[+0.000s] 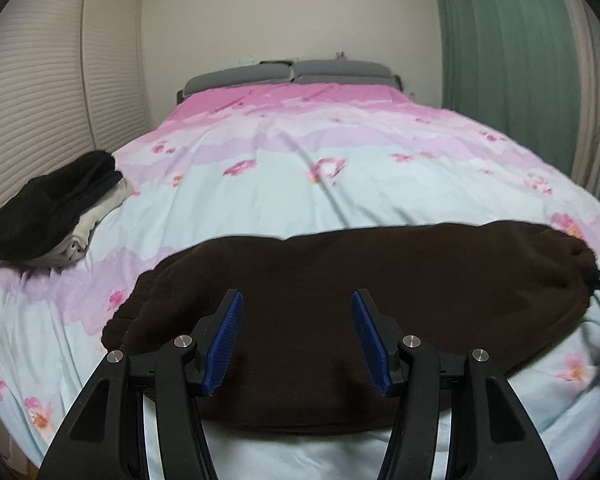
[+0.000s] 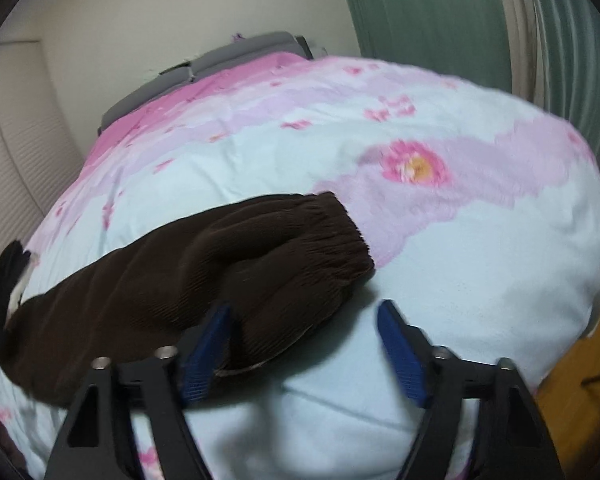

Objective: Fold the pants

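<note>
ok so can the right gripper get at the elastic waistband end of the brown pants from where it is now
Probably yes. The right gripper is open just beside the brown pants, its left finger already at the fabric edge near the waistband, with nothing in between.

The left wrist view looked low from the foot of the bed (image 1: 300,168) toward its grey headboard (image 1: 292,72). The right wrist view sat closer, tilted, facing the headboard obliquely. Both shared the brown pants (image 1: 380,280) before it.

Dark brown pants (image 1: 340,300), pink-floral bedspread (image 1: 300,152)
</note>
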Available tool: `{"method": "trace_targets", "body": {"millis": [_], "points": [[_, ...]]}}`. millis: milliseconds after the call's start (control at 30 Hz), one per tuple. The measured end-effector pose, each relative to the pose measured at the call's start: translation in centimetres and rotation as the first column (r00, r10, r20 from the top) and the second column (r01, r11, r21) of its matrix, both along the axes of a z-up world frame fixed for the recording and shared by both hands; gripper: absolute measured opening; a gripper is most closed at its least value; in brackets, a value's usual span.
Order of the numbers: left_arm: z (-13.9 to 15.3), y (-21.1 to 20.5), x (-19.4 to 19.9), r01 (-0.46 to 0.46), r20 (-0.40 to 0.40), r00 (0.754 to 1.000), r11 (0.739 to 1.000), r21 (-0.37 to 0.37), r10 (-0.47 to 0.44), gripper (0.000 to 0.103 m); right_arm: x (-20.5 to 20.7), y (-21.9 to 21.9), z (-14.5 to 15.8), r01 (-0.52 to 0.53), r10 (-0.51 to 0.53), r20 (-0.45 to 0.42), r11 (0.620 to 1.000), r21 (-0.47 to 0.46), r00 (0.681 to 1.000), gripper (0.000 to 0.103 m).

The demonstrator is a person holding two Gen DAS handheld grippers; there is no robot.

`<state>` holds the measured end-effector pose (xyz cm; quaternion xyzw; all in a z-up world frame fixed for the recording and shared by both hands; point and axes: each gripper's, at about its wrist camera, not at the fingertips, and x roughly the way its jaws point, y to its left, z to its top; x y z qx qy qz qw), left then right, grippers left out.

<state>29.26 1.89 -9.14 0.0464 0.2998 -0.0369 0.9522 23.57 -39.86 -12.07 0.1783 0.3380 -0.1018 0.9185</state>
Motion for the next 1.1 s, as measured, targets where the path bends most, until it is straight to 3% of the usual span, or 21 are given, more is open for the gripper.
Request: {"method": "trace_targets", "body": {"millis": [67, 200, 267, 400, 533, 600, 633, 667, 733, 867, 1000, 1100], "points": [[-0.7, 0.4, 0.7, -0.020, -0.021, 1.000, 1.000, 0.004, 0.021, 0.055, 0.6, -0.4, -0.5, -0.015, 0.016, -0.027, 0.999, 0.030, 1.000, 0.044], [-1.6, 0.9, 1.3, -0.058, -0.038, 0.998, 0.998, 0.016, 0.059, 0.055, 1.4, 0.5, -0.3, -0.042, 0.042, -0.004, 0.999, -0.011, 0.999, 0.025], [-2.1, 1.0, 1.6, -0.072, -0.045, 0.996, 0.997, 0.032, 0.073, 0.055, 1.1, 0.1, 0.1, -0.012, 0.013, 0.019, 1.000, -0.017, 1.000, 0.020], [-3.2, 1.0, 1.9, -0.073, -0.079, 0.994, 0.996, 0.043, 0.076, 0.055, 1.2, -0.5, 0.3, 0.039, -0.038, 0.016, 0.998, -0.054, 0.999, 0.019], [-2.4, 1.2, 1.3, -0.063, -0.072, 0.995, 0.998, 0.019, 0.065, 0.055, 1.4, -0.4, -0.9, 0.026, -0.028, -0.047, 0.998, -0.053, 0.999, 0.025], [-1.1, 1.0, 0.8, -0.050, -0.055, 0.997, 0.999, 0.011, 0.050, 0.056, 0.9, -0.2, 0.1, 0.029, -0.031, -0.032, 0.996, -0.079, 0.999, 0.037], [-0.6, 0.8, 0.6, -0.042, -0.048, 0.998, 0.999, 0.009, 0.042, 0.056, 0.7, -0.2, 0.6, 0.035, -0.038, -0.033, 0.995, -0.098, 0.999, 0.047], [0.0, 0.6, 0.4, -0.033, -0.041, 0.999, 0.999, 0.005, 0.033, 0.058, 0.3, -0.1, 1.4, 0.043, -0.047, -0.031, 0.992, -0.123, 0.998, 0.055], [1.4, -0.4, -0.1, -0.007, -0.018, 1.000, 1.000, -0.008, 0.007, 0.062, -0.5, -0.2, 3.3, 0.037, -0.037, 0.004, 0.989, -0.144, 0.999, 0.062], [3.2, -3.6, 0.4, 0.034, -0.021, 0.999, 0.999, -0.034, -0.034, 0.063, 0.8, -0.3, 8.2, -0.107, 0.124, 0.079, 0.975, -0.195, 0.989, 0.069], [3.4, -6.8, 1.0, 0.071, -0.027, 0.997, 0.992, -0.104, -0.074, 0.063, 6.8, 0.0, 11.4, -0.376, 0.390, 0.030, 0.903, -0.207, 0.920, 0.069], [2.5, -9.5, 1.5, 0.089, -0.039, 0.995, 0.986, -0.141, -0.095, 0.063, 12.8, 1.2, 12.5, -0.570, 0.573, -0.037, 0.802, -0.179, 0.818, 0.069]]}}
